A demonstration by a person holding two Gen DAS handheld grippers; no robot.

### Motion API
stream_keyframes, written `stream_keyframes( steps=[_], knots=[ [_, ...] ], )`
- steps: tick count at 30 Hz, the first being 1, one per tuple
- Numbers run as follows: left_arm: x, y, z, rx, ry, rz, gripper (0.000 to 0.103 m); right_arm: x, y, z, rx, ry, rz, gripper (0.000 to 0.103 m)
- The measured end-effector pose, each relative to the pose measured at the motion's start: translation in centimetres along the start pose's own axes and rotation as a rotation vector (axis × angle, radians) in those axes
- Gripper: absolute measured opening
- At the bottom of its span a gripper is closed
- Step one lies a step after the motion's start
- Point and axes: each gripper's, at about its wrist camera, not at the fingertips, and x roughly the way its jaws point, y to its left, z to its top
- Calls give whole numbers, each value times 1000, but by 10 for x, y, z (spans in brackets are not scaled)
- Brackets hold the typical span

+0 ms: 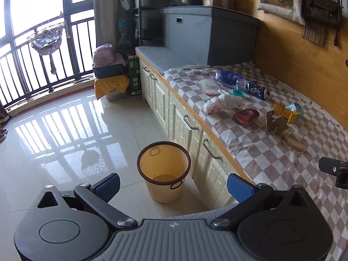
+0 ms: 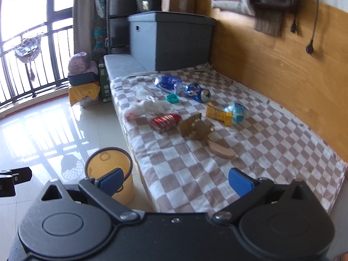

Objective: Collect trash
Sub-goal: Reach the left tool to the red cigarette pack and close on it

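Trash lies on a checkered cloth (image 2: 195, 174) over a bench: a crushed blue can (image 2: 198, 92), a blue wrapper (image 2: 167, 83), a white plastic bag (image 2: 148, 107), a teal lid (image 2: 173, 98), a red pack (image 2: 166, 121), torn cardboard (image 2: 196, 128), a yellow carton (image 2: 218, 113), a crumpled bottle (image 2: 237, 109) and a tan wood piece (image 2: 221, 150). An empty yellow bin (image 1: 164, 169) stands on the floor beside the bench. My left gripper (image 1: 173, 184) is open above the bin. My right gripper (image 2: 176, 180) is open over the cloth's near edge. Both are empty.
White cabinet doors with handles (image 1: 191, 126) run under the bench. A grey storage box (image 1: 208, 34) sits at the bench's far end, with cartons on top. A wooden wall panel (image 2: 282, 69) backs the bench. Glossy tiled floor (image 1: 65, 130) leads to a balcony railing (image 1: 32, 65).
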Motion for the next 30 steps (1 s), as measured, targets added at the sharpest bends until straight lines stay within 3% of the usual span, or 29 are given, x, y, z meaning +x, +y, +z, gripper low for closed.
stream_keyframes(
  steps=[13,20,30],
  knots=[
    [67,-93,9,192,109,-109,103,55,-82,-30,175,60,-36,103],
    [109,-144,23,297,152,-169,103,83,-128,-39,272,-11,2,103],
    [186,-183,50,301,181,-263,103,148,-173,-35,317,-44,2,103]
  ],
)
